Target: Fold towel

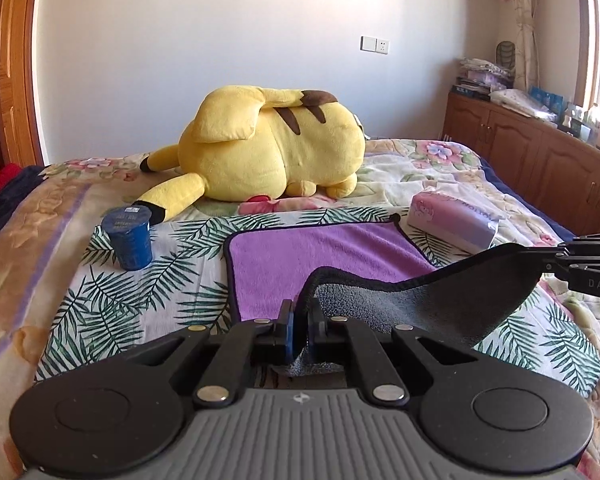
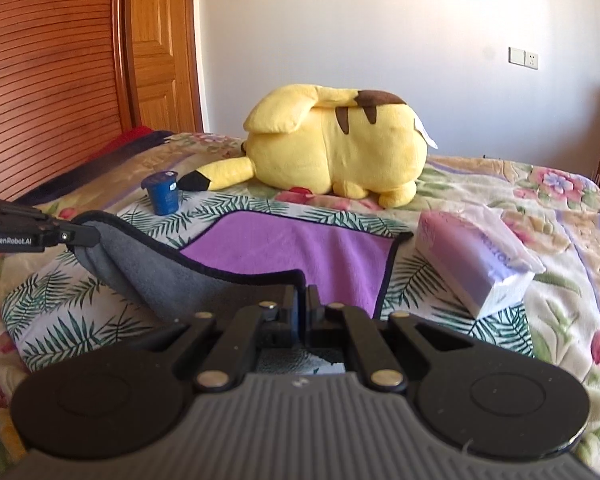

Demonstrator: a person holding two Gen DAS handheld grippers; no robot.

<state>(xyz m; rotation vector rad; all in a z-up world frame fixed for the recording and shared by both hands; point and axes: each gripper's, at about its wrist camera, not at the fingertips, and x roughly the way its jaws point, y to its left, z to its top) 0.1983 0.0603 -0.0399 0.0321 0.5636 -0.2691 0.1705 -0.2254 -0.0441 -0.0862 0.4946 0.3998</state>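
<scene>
Holding the near edge of the towel (image 1: 324,252) off the bed (image 1: 28,216), both grippers are clamped on cloth: the left gripper (image 1: 300,316) has its fingers pinched narrow on the near left corner, and the right gripper (image 2: 302,300) is pinched the same way on the near right corner.

Towel: purple face up, grey underside showing where the lifted edge sags between the two grips. Its far half lies flat on the palm-leaf cloth (image 1: 112,292), far edge running left to right, parallel to the line between the grippers. Far corners are straight ahead of the fingers, toward the yellow plush toy (image 1: 268,148).

Neighbours: blue cup (image 1: 129,238) near the far left corner, apart from the towel; tissue pack (image 1: 456,220) just beside the far right corner, possibly touching the hem, cannot tell.

Judgement: the fold axis runs left to right across the towel's middle, so both grips likely need to travel forward together, equal on each side. Neither hand is clearly nearer. Risk: right corner landing on the tissue pack.
</scene>
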